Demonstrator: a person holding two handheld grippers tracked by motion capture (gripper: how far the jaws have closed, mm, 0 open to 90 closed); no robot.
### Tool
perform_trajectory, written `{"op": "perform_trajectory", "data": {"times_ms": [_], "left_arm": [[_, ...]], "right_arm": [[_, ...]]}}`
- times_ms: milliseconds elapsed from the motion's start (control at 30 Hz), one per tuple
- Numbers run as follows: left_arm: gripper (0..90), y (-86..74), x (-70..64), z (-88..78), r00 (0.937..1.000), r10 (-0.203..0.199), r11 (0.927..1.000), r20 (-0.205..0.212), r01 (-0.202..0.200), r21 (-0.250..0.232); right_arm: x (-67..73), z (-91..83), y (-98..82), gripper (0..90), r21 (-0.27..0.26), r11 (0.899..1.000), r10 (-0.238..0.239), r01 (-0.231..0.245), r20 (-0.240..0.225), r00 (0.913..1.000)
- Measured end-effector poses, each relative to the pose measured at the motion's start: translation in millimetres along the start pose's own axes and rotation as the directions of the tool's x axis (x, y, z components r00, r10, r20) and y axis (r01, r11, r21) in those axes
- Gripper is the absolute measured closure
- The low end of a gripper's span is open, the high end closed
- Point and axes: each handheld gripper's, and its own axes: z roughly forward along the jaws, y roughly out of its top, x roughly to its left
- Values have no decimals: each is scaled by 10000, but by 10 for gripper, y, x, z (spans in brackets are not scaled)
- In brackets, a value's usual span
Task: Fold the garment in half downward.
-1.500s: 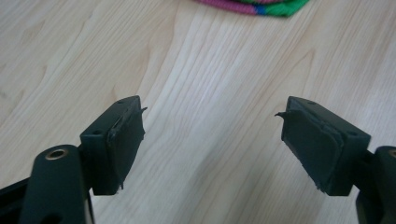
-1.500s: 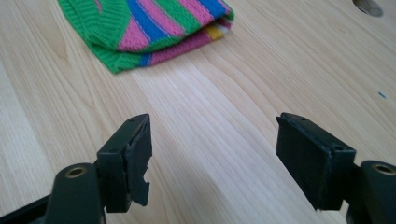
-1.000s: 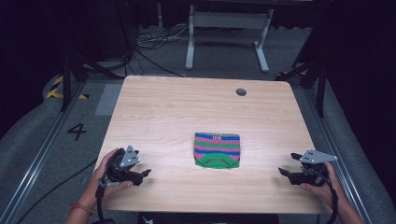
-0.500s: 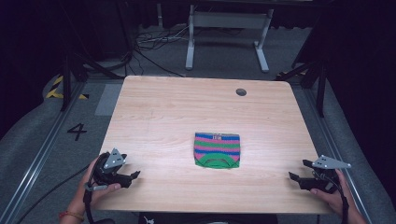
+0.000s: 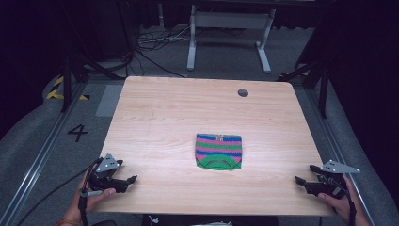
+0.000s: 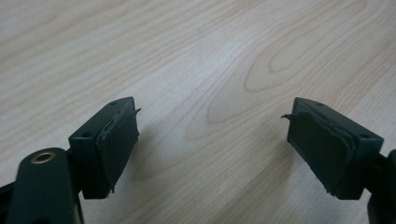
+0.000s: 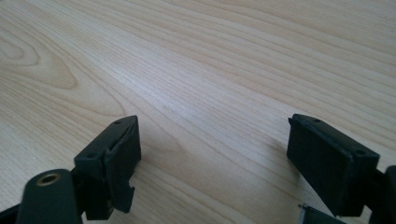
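Note:
A small folded striped cloth (image 5: 219,151), with pink, blue and green bands, lies flat near the middle of the wooden table (image 5: 179,113). My left gripper (image 5: 128,181) rests at the table's front left corner, held by a hand, well left of the cloth. In the left gripper view the left gripper (image 6: 212,140) stands open over bare wood. My right gripper (image 5: 301,181) sits at the front right corner, far right of the cloth. In the right gripper view the right gripper (image 7: 212,149) is open too, with nothing between its pads.
A round cable hole (image 5: 243,92) marks the table's far right. Behind the table stand a grey metal frame (image 5: 226,28) and loose cables (image 5: 155,44) on the floor. A floor marking "4" (image 5: 77,133) lies to the left.
Both grippers have drawn back from the cloth toward the front corners of the table, the left one to the left, the right one to the right. The cloth has not moved.

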Motion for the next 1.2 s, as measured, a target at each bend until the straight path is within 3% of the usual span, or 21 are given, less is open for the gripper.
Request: {"op": "perform_trajectory", "data": {"times_ms": [100,600,1200], "left_arm": [[166,-8,-24,-4,9991,-313,9995,-278,312,-27],[128,19,-59,31,9960,-698,9975,-561,702,53],[118,24,-68,37,9952,-754,9971,-625,758,47]], "right_arm": [[2,15,10,171,-5,10000,-34,34,-19,10000],[6,14,7,170,-11,10000,-8,8,23,10000],[5,14,7,169,-9,10000,-5,5,23,10000]]}}
